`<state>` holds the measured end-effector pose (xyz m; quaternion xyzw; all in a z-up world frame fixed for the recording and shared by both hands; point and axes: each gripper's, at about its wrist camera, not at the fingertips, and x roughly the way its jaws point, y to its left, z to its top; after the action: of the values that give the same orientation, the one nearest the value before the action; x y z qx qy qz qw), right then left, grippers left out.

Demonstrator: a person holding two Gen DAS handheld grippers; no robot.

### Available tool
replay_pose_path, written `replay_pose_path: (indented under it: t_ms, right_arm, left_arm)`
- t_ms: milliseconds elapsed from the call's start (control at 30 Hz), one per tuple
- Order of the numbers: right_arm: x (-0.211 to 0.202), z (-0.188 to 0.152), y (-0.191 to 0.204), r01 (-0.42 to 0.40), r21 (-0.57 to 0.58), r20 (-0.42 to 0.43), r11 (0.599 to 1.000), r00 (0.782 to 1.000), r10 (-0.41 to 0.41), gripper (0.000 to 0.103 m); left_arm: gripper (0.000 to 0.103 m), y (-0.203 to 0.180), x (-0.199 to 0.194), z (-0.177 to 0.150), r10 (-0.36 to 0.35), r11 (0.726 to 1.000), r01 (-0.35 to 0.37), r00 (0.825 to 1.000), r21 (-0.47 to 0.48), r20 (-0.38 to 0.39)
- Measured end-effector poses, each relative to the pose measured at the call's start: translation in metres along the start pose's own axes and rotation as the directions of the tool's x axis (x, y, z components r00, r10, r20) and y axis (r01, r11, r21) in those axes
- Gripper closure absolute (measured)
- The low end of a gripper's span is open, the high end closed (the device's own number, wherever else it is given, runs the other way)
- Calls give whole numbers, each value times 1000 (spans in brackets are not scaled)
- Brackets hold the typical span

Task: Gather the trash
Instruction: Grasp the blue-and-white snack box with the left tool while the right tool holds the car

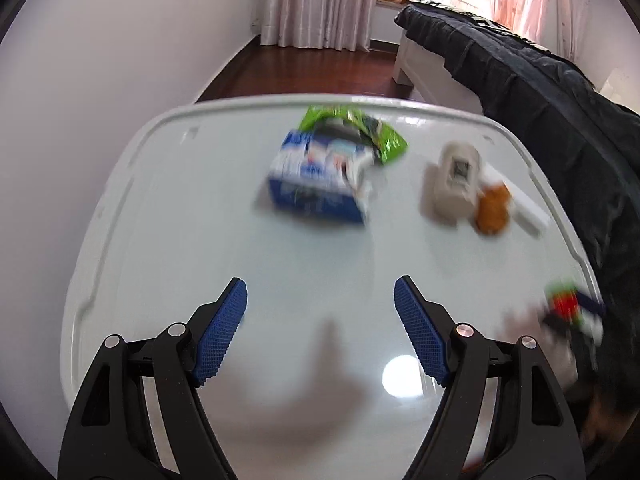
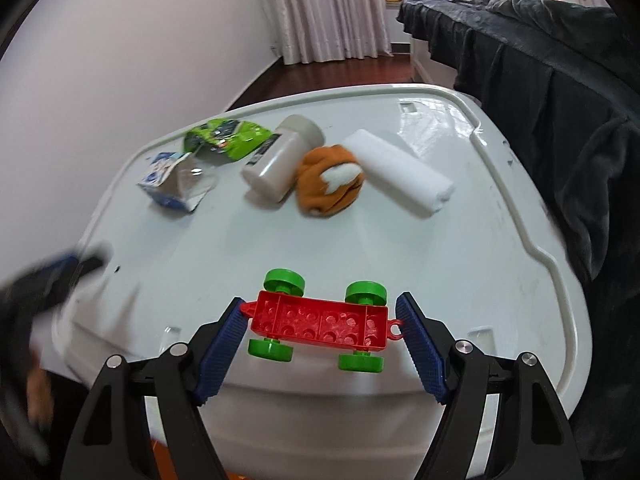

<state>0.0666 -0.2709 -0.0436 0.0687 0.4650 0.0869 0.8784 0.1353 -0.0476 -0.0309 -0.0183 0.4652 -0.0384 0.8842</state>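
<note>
Right claw (image 2: 320, 322) straddles the toy car (image 2: 320, 322), not yet clamped.
Left claw (image 1: 320, 316) spread, empty, facing the blue carton (image 1: 320, 176) mid-counter (image 1: 160, 220); best approach low, pinch its narrow sides.

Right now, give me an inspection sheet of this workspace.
Surface: glossy white table.
Job's things: green wrapper, torn blue carton, lying white bottle.
Clutter: orange cloth bundle, white roll, upside-down red toy car.
Grippers: left tongs open, empty; right tongs either side of the car, grip cannot be told.
Cables: nothing seen.
Surroundings: bed with dark cover, curtains, wood floor.
</note>
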Motion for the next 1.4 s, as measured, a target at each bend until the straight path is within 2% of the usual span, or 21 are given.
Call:
replay_pose_path:
  t_ms: [67, 200, 433, 533, 633, 700, 867, 1133, 1233, 1400]
  right_arm:
    - [-3, 0, 1, -9, -10, 10, 1000, 1000, 9, 28]
    - [-3, 1, -5, -26, -4, 24, 1000, 999, 26, 28]
    - [0, 6, -9, -61, 28, 25, 998, 998, 61, 28]
    - [1, 7, -7, -71, 24, 26, 997, 997, 70, 28]
    - [1, 8, -5, -79, 23, 28, 997, 997, 78, 28]
    - [1, 8, -4, -79, 18, 31, 997, 996, 79, 28]
    - [0, 9, -5, -87, 26, 29, 996, 996, 86, 28]
    - [0, 10, -6, -88, 32, 32, 996, 996, 87, 28]
    - [0, 9, -5, -87, 25, 29, 996, 996, 87, 28]
    - [2, 9, -7, -94, 32, 23, 995, 995, 94, 28]
  left_arm:
    - [28, 0, 17, 19, -55, 998, 56, 998, 29, -14]
    - [28, 2, 45, 49, -120, 990, 119, 993, 81, 3]
    - [28, 1, 62, 66, -180, 980, 176, 983, 97, 36]
    - [28, -9, 64, 64, -147, 978, 140, 988, 154, 39]
    - [28, -15, 70, 62, -82, 975, 72, 996, 212, 43]
    - [28, -12, 71, 61, -67, 976, 55, 996, 210, 53]
    - [28, 5, 66, 63, -87, 979, 72, 994, 189, 68]
    - [28, 8, 71, 59, -27, 979, 11, 997, 203, 79]
    - [28, 8, 76, 58, 18, 982, -32, 997, 185, 77]
    - [30, 10, 83, 56, 54, 985, -64, 996, 161, 71]
